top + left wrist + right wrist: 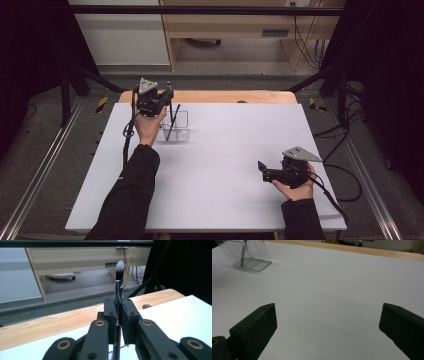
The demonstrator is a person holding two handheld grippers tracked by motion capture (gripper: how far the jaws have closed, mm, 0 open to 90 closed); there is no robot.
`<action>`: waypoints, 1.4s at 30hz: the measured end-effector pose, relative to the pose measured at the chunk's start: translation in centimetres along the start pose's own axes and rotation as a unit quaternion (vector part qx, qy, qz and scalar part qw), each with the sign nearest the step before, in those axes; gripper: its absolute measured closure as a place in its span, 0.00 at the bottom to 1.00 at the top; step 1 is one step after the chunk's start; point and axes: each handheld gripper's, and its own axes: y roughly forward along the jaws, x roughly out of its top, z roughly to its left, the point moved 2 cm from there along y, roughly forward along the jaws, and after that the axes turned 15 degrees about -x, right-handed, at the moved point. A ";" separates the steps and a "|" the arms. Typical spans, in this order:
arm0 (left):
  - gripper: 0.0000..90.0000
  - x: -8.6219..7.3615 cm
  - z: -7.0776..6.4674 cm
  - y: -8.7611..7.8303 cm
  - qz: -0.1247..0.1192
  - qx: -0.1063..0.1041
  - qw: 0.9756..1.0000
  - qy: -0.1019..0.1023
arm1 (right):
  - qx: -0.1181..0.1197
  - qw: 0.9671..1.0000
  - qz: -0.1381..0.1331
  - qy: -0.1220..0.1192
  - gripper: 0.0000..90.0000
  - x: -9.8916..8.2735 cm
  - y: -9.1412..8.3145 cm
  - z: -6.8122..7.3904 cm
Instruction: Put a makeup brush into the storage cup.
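My left gripper [167, 98] is at the far left of the white table, just above a clear plastic holder [176, 126]. It is shut on a black makeup brush [119, 287] that stands upright between the jaws, its white-tipped bristles up. In the high view the brush [171, 102] reaches down toward the holder, where another dark brush [173, 124] leans. My right gripper [260, 169] rests low near the table's right front, open and holding nothing. The right gripper view shows its jaws wide apart over bare white table, with the clear holder [247, 253] at top left.
The white table top [225, 150] ends at a wooden strip [225, 96] along the far edge. Beyond it are a wooden desk [240, 25] and cables on the floor. Dark frame posts stand at both sides.
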 end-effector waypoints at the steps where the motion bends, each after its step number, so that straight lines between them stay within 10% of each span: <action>1: 0.92 0.0 0.0 0.0 0.000 0.000 1.000 0.000 | 0.000 1.000 -0.001 -0.001 0.02 0.0 0.0 0.0; 42: 0.92 -4.0 -0.1 -0.4 0.032 0.004 0.999 0.010 | 0.003 1.000 0.002 -0.003 0.03 -0.1 0.1 0.1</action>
